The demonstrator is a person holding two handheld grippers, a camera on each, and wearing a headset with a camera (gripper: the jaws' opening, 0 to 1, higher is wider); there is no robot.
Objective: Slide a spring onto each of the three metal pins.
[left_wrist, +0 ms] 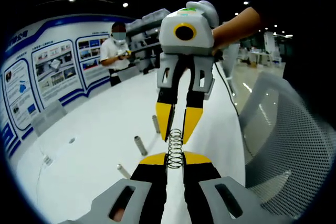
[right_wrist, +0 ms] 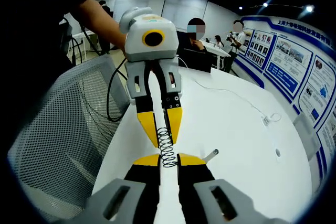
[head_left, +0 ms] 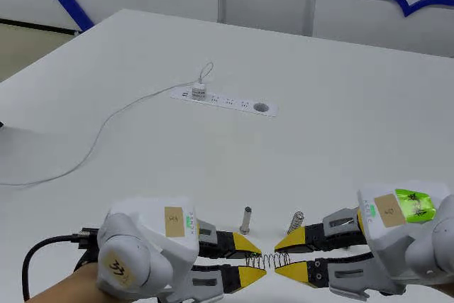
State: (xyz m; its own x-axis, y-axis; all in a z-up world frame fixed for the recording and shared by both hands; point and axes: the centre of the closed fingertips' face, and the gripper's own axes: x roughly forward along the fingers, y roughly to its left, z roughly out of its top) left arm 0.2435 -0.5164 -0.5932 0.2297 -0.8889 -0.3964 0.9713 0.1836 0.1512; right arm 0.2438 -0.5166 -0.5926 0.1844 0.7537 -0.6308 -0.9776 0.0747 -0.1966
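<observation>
The spring [head_left: 268, 260] hangs just over the bench [head_left: 319, 140] near a bare pin [head_left: 246, 219], clamped at one end by the left hand-held gripper [head_left: 252, 260] and at the other by the right hand-held gripper [head_left: 284, 257], so I think one should release before it is lowered straight.

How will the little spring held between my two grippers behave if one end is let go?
The spring looks thin-wired and open-coiled, so it would probably bend or droop, not stay stiff. Held between the left gripper and right gripper, it seems very light. Being round, it may roll on the table.
</observation>
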